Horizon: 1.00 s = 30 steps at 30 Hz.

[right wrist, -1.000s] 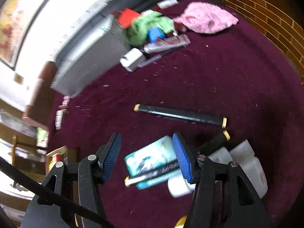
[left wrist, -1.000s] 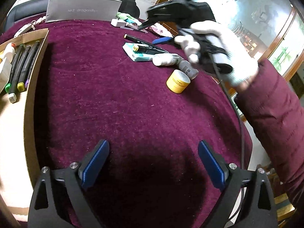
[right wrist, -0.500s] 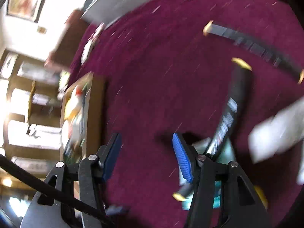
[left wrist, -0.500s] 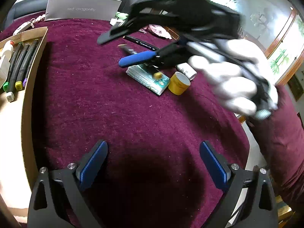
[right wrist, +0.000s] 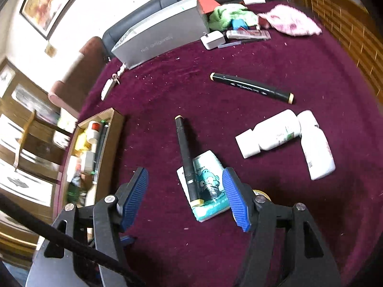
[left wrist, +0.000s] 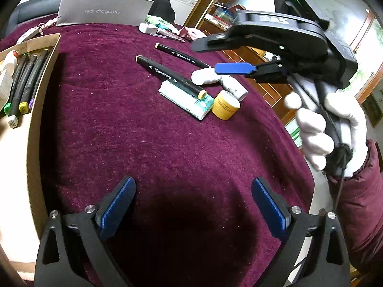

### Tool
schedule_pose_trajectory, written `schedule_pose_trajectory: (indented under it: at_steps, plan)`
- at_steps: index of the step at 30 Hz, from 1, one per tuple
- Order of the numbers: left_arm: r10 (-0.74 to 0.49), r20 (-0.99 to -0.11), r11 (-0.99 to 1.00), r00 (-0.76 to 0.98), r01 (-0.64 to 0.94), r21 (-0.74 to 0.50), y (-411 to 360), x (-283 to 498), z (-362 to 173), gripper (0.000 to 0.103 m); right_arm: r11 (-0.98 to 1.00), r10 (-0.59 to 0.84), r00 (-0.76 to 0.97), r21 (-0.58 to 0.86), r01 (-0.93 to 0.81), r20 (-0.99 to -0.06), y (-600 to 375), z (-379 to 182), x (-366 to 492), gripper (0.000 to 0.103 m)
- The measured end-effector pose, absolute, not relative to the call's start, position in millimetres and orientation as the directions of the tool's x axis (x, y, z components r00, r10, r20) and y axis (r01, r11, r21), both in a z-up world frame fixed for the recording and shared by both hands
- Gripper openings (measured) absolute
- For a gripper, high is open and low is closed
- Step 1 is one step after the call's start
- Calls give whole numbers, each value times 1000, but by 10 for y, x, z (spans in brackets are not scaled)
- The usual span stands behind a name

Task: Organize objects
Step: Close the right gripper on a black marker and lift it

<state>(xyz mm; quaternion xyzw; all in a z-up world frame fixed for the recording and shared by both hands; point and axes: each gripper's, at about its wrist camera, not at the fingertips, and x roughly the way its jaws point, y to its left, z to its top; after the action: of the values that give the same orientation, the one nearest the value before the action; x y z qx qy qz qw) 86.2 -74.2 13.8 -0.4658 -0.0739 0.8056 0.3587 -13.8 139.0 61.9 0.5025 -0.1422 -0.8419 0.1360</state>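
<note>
My right gripper (right wrist: 186, 196) hovers over the maroon cloth, its jaws opening with nothing pressed between the pads. Below it a black marker (right wrist: 184, 148) lies across a teal tissue pack (right wrist: 210, 186). The left wrist view shows that same marker (left wrist: 167, 75) and tissue pack (left wrist: 182, 98), with the right gripper (left wrist: 215, 57) in a white-gloved hand (left wrist: 318, 131) above and right of them. A second black marker (right wrist: 251, 87) lies farther back. Two white bottles (right wrist: 270, 135) and a yellow tin (left wrist: 225, 105) lie beside the pack. Low over the near cloth, my left gripper (left wrist: 194, 198) is open and empty.
A cardboard box (left wrist: 36, 119) at the left holds several markers (left wrist: 21, 83) and small bottles. A grey carton (left wrist: 105, 12), a white block (right wrist: 213, 39), green and pink cloths (right wrist: 289, 21) sit at the back. The table edge (left wrist: 299, 143) falls away on the right.
The tissue pack and the marker on it have slid nearer and turned. The right gripper swung left across the table, then back right and higher, and its jaws have widened. The left gripper stayed put.
</note>
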Motion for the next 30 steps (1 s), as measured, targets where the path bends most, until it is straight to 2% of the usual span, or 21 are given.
schedule_pose_trajectory:
  at_steps: [2, 6, 9, 12, 15, 21, 24, 27, 30]
  plan:
    - [647, -697, -732, -309, -509, -453, -743, 863, 138, 95, -949, -310, -469, 298, 102, -827, 1212, 603, -185, 64]
    - [647, -697, -731, -309, -509, -454, -743, 863, 137, 95, -976, -218, -470, 178, 130, -855, 920, 492, -337, 53]
    - [650, -696, -729, -306, -510, -457, -743, 864, 137, 95, -984, -165, -443, 114, 140, -881, 763, 363, -476, 51]
    - [654, -693, -726, -304, -510, -461, -744, 870, 137, 96, -987, -129, -394, 79, 139, -910, 664, 196, -615, 35]
    - [658, -690, -723, -301, -511, -466, -746, 880, 136, 96, -991, -97, -362, 55, 125, -927, 635, 59, -703, 13]
    - [665, -686, -715, -293, -514, -474, -754, 882, 137, 98, -978, -211, -392, 195, 80, -895, 860, 158, -574, 12]
    - [666, -686, -715, -293, -515, -474, -757, 883, 135, 99, -942, -330, -393, 330, 69, -859, 1050, 250, -360, 12]
    - [667, -687, -712, -287, -517, -475, -749, 886, 132, 100, -905, -412, -395, 417, 77, -821, 1245, 329, 14, 12]
    - [652, -709, -714, -270, -533, -454, -697, 882, 140, 101, -893, -436, -403, 441, 85, -805, 1418, 336, 475, 12]
